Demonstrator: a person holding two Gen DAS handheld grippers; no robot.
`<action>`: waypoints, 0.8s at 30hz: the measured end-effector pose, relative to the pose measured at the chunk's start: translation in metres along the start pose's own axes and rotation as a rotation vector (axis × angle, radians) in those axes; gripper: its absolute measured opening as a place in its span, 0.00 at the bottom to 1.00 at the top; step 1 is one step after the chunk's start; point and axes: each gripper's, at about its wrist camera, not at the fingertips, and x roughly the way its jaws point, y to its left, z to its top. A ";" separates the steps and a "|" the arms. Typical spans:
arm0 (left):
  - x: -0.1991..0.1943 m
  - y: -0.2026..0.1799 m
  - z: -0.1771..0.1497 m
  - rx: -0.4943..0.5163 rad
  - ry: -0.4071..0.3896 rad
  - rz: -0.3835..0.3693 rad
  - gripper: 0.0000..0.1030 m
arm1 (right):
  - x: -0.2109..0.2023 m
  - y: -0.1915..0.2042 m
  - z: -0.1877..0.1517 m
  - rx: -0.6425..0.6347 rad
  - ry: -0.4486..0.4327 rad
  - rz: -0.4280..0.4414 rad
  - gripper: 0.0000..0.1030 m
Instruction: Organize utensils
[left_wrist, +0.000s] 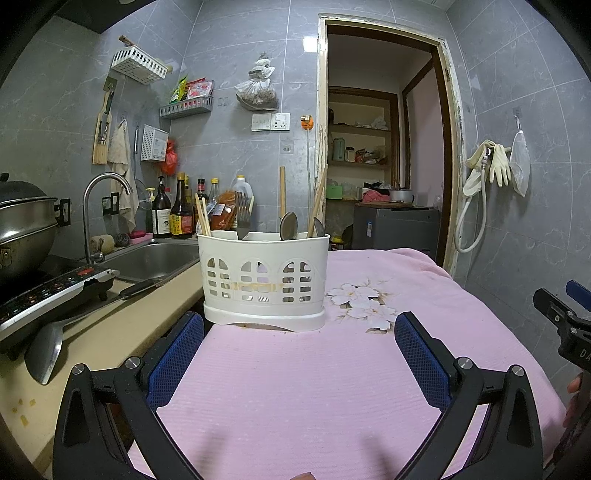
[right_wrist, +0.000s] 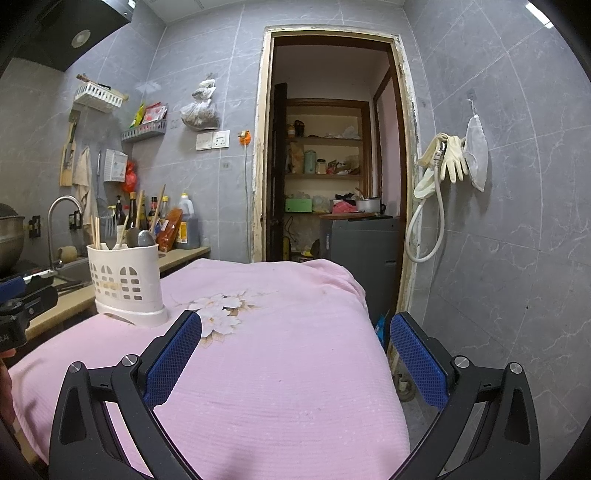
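1. While nothing is gripped, left gripper and right gripper are held wide apart, empty.
2. Utensil caddy is seen upright on pink cloth, utensils inside.
3. One handle is best pinched high, lifted straight.

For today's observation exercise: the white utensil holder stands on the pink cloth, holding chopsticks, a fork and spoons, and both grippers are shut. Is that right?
Not quite: both grippers are open. The left gripper and the right gripper each show their pads wide apart in their own wrist views. The white utensil holder does stand on the pink cloth.
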 end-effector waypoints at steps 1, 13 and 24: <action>0.000 0.000 0.000 0.000 0.000 0.000 0.98 | 0.000 0.000 0.000 0.000 0.000 0.001 1.00; -0.001 0.000 -0.001 -0.005 0.002 -0.001 0.98 | 0.000 0.001 0.000 0.000 0.002 0.002 1.00; 0.001 -0.002 -0.002 -0.011 0.002 0.022 0.98 | -0.001 0.001 0.000 -0.001 0.002 0.002 1.00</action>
